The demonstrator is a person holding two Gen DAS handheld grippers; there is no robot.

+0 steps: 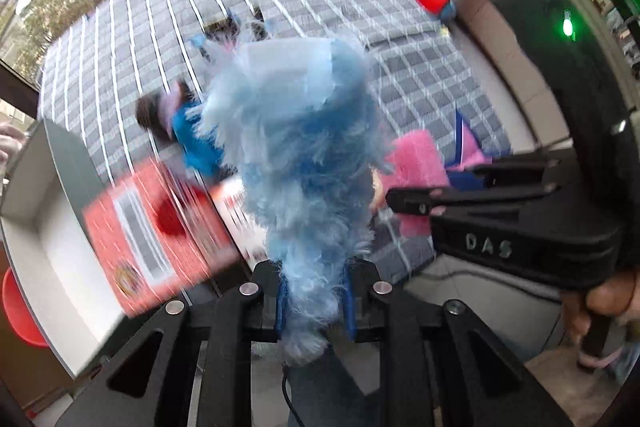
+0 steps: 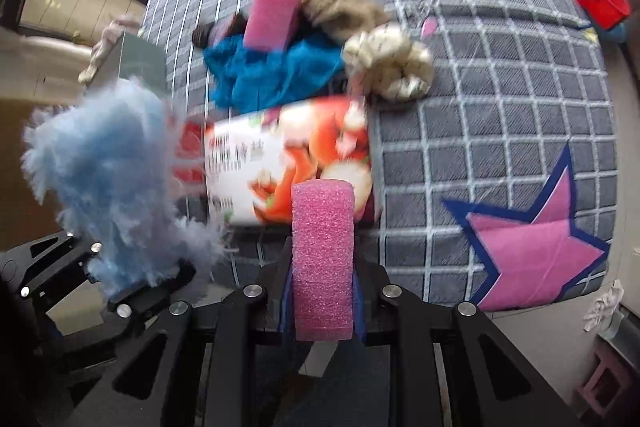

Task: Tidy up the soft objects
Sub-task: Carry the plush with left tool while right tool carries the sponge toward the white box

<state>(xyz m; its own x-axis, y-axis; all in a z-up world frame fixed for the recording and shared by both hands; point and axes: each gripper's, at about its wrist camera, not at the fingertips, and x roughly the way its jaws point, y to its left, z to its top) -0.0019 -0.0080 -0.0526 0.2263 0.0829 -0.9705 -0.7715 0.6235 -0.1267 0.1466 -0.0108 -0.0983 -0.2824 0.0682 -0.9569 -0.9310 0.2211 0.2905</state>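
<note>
The left gripper point(image 1: 316, 303) clamps a fluffy blue plush point(image 1: 304, 155), the right gripper point(image 2: 323, 301) an upright pink sponge point(image 2: 323, 259), both held above a grey checked bed point(image 2: 480, 75) where a red-and-white box point(image 2: 288, 159), blue cloth point(image 2: 272, 75) and second pink sponge point(image 2: 273, 15) lie
</note>
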